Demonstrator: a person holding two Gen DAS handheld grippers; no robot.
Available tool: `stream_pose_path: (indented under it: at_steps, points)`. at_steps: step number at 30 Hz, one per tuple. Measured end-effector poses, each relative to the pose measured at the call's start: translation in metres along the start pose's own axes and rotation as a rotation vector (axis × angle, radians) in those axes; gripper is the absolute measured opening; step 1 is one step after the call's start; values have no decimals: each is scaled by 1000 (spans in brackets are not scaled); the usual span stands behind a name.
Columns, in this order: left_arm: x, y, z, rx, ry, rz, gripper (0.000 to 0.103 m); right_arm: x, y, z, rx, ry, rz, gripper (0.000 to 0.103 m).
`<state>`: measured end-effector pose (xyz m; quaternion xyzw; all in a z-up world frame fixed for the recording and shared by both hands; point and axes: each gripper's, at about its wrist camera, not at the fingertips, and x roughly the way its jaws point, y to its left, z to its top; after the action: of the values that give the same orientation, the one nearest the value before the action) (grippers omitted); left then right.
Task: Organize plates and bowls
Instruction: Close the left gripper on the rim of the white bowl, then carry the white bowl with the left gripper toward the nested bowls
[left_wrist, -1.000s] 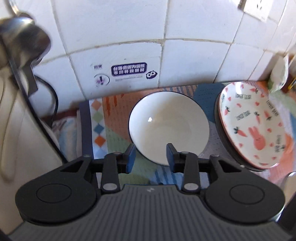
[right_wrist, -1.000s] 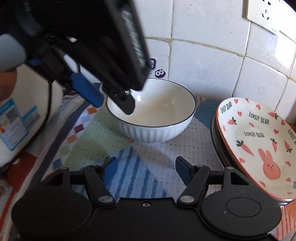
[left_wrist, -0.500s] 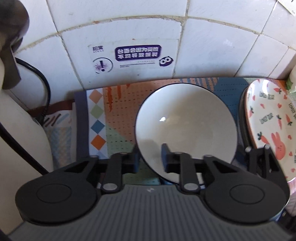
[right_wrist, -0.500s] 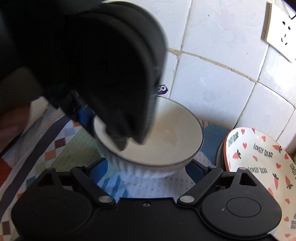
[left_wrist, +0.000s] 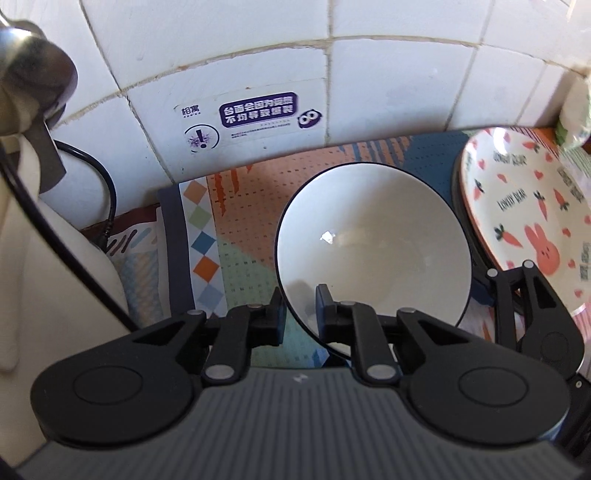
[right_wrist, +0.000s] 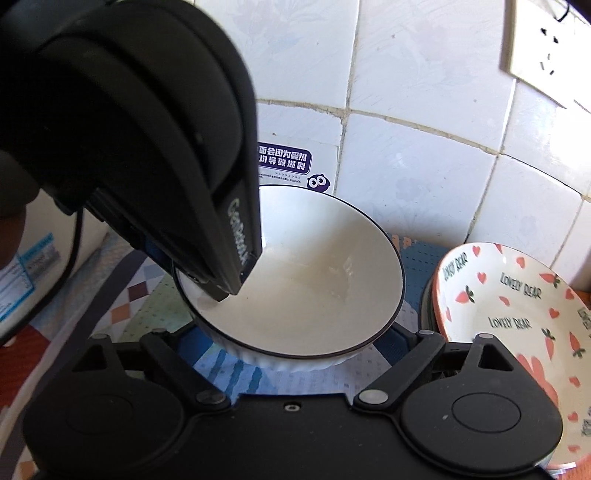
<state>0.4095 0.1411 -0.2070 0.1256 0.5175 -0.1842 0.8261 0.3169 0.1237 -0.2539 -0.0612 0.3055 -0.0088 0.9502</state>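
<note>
A white bowl with a dark rim (left_wrist: 373, 240) is tilted above the patterned mat, also shown in the right wrist view (right_wrist: 314, 280). My left gripper (left_wrist: 301, 314) is shut on the bowl's near-left rim, one finger inside and one outside. My right gripper (right_wrist: 291, 343) is open, its fingers spread on either side beneath the bowl. A carrot-and-rabbit plate (left_wrist: 528, 218) sits on a dark plate to the right, also in the right wrist view (right_wrist: 517, 317).
A patterned mat (left_wrist: 236, 229) covers the counter against a white tiled wall (left_wrist: 388, 92). A cream appliance (left_wrist: 40, 266) with a black cable stands at the left. A wall socket (right_wrist: 543, 48) is at the upper right.
My left gripper closed on the bowl's rim and tipped the bowl up. My right gripper moved in under the bowl with its fingers spread wide.
</note>
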Motion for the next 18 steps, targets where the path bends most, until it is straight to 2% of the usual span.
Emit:
stream_pose_path:
  at_steps: [5, 14, 18]
  points:
    - [-20, -16, -12, 52, 1, 9, 15, -25, 6, -4, 5, -8, -20, 94]
    - [-60, -52, -33, 129, -12, -61, 15, -73, -10, -17, 75, 0, -98, 94]
    - [-75, -70, -43, 179, -16, -69, 15, -89, -13, -27, 95, -18, -136, 94]
